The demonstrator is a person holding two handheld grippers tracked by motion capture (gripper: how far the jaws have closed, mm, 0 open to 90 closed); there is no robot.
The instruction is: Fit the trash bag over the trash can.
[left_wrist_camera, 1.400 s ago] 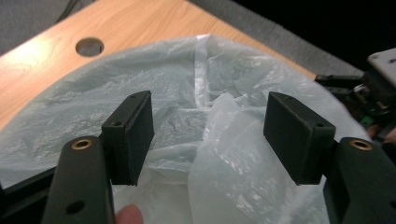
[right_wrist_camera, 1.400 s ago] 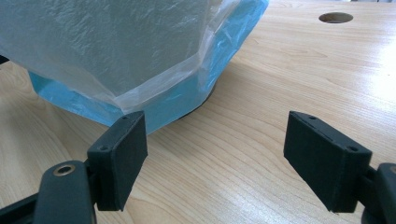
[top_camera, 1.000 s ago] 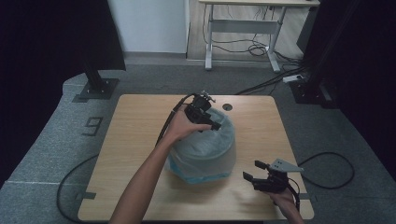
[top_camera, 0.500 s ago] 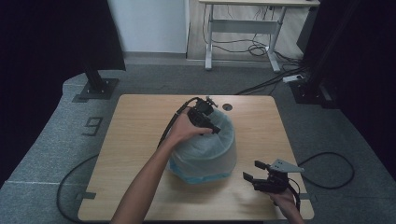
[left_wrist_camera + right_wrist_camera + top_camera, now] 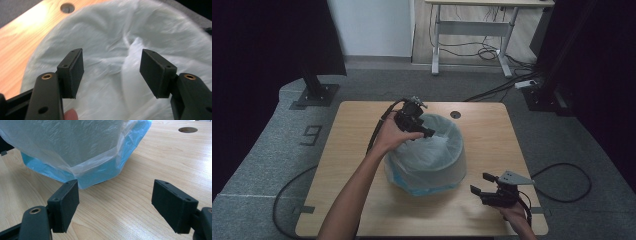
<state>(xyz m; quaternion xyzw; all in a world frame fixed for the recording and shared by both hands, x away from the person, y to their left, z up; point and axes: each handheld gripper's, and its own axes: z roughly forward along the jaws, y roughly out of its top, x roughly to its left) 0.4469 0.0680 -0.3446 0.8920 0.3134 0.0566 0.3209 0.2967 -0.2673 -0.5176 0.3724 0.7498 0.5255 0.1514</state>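
We see a round bin [image 5: 427, 160] near the middle of a wooden table [image 5: 352, 130], lined with a thin, pale plastic bag [image 5: 130, 32] whose edge folds down over the blue outside wall. Our left gripper [image 5: 428, 131] hovers over the bin's far-left rim, its jaws spread apart with only crumpled bag film beyond them, nothing pinched. Our right gripper [image 5: 479, 190] sits low near the table's front right corner, just beside the bin but apart from it, jaws spread wide over bare wood. A cable hole [image 5: 455, 114] lies behind the bin.
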